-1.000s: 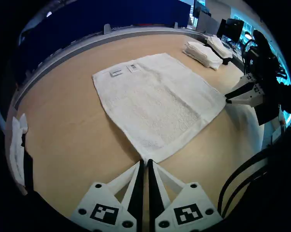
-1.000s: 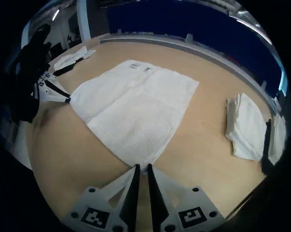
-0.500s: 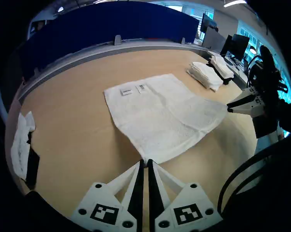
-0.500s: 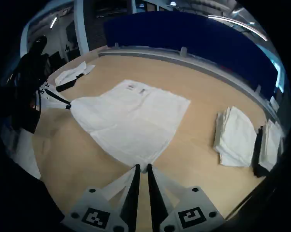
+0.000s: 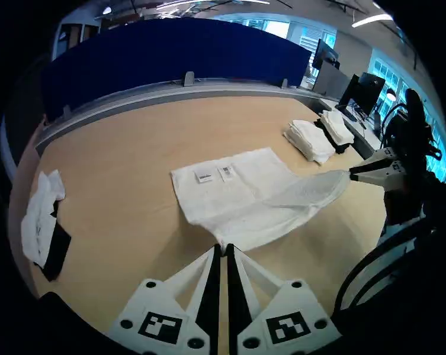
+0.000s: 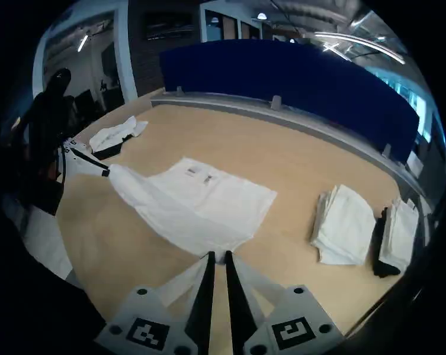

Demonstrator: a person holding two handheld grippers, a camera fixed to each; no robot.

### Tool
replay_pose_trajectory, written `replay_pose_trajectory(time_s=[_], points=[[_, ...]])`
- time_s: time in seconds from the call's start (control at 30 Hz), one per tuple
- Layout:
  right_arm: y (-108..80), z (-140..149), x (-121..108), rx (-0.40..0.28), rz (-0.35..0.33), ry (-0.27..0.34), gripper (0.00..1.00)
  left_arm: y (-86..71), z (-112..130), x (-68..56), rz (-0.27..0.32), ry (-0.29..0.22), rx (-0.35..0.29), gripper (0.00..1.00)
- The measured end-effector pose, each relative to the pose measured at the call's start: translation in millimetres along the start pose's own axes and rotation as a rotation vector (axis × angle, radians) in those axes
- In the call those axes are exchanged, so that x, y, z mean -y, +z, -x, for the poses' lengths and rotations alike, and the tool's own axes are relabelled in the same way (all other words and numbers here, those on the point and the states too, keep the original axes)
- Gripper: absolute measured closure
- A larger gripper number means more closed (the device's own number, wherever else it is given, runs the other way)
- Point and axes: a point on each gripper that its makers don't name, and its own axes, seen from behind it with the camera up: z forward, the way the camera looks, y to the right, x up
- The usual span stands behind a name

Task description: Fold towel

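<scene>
towel: white towel [image 5: 246, 195] lies on the wooden table [image 5: 122, 154], its far edge with the tags flat, its near edge held up off the wood and sagging between two corners.
left gripper: left gripper [image 5: 223, 248] has its jaws pressed together on one near corner.
right gripper: right gripper [image 6: 215, 255] is clamped the same way on the other near corner.
step: looks like the first fold, at the lift.
next move: i'd say carry both corners forward together, level, over to the tagged edge, match corner to corner, then let go.
nearby: stack of folded towels [image 5: 310, 139] sits well apart.
</scene>
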Motion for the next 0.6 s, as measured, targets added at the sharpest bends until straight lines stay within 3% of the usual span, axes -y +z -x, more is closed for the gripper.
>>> replay_pose_trajectory(time_s=[0.27, 0.6], points=[[-15.0, -5.2, 5.6, -0.020, -0.007, 0.039, 0.87, -16.3, -2.9, -11.9, 0.022, -0.055, -0.009, 0.93], [-6.1, 1.8, 9.8, -0.013, -0.021, 0.047, 0.88, -7.7, -2.7, -12.9, 0.019, -0.062, -0.006, 0.93]])
